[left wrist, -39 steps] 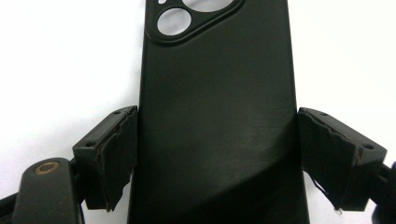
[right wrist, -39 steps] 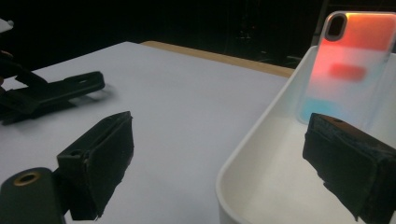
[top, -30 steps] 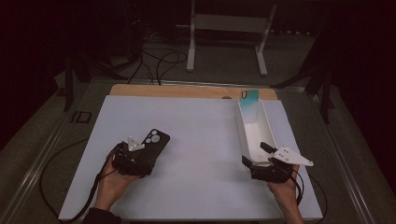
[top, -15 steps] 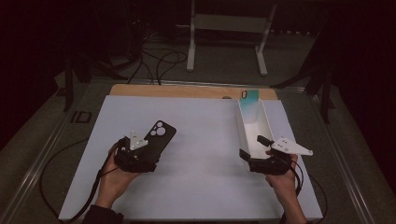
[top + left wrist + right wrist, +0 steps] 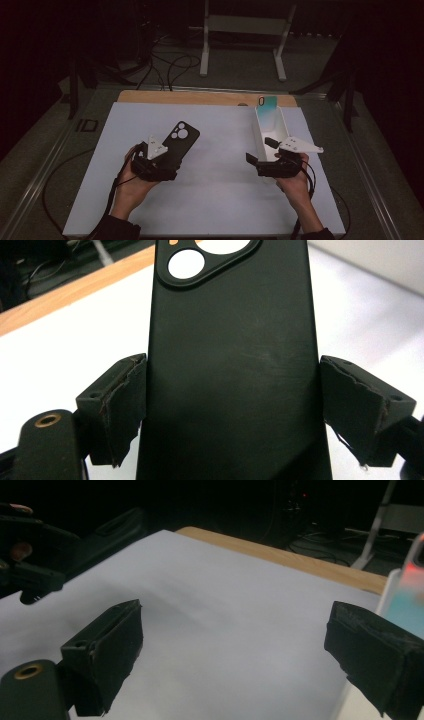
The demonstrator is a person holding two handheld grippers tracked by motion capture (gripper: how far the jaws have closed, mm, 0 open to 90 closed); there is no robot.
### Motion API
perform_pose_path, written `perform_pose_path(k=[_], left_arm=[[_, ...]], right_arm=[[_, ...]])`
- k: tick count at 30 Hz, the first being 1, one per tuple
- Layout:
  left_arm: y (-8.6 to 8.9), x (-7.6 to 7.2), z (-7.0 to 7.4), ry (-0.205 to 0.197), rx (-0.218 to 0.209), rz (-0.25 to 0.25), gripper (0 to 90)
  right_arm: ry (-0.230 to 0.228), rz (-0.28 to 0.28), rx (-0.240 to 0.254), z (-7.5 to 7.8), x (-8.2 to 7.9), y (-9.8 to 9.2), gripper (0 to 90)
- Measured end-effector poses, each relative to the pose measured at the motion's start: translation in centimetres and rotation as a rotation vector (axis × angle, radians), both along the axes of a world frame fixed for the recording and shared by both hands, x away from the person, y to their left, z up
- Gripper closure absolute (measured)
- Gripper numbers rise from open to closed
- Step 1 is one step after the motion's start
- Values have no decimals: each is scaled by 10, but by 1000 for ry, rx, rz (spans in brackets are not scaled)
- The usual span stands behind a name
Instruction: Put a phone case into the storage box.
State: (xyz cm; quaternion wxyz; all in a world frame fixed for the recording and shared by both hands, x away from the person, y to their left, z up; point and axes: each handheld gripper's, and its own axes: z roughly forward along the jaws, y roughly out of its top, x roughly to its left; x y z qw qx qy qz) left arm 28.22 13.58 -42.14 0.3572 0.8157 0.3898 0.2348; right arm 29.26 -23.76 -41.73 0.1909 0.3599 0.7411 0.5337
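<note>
High view: white mat (image 5: 215, 200) spread over a wooden table (image 5: 200, 97), two hands coming in from the near edge. Left gripper (image 5: 165, 157) at near left, black case (image 5: 175, 142) poking out of it toward the far side, camera cutout at the far end. Right gripper (image 5: 262, 152) at near right, just beside the near end of a white tray (image 5: 257, 130); a pale teal case (image 5: 267, 106) propped upright in the tray's far end. Left gripper view: jaws set against both long edges of the case (image 5: 232, 355), about mid-length, so clenched on it; cutout holes at the top showing white mat through, hence an empty shell with no phone inside. Matte face with faint scuffs, probably a soft, grippy rubber rather than hard plastic, though hard to be sure from the dim light. Likely very light, bendy across its width, prone to bowing or popping free under a hard squeeze; not fragile. Best held just so, on the side rails near the middle, with gentle pressure, never on the thin rim round the cutout. Right gripper view: jaws spread wide over bare mat (image 5: 215, 630), nothing between them, so released; tray wall (image 5: 387, 597) and blurred teal case (image 5: 412, 605) at far right, left gripper dim at far left.
</note>
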Motion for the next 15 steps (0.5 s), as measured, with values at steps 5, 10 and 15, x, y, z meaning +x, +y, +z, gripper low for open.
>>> perform_pose_path(k=[5,10,15], left_arm=[[-13,2,3,-19,-8,-24,161],[-22,3,2,-31,-11,-40,162],[-28,5,2,-41,-32,-88,161]], right_arm=[[9,21,13,8,6,9,85],[21,26,16,11,11,17,86],[37,39,22,9,17,24,86]])
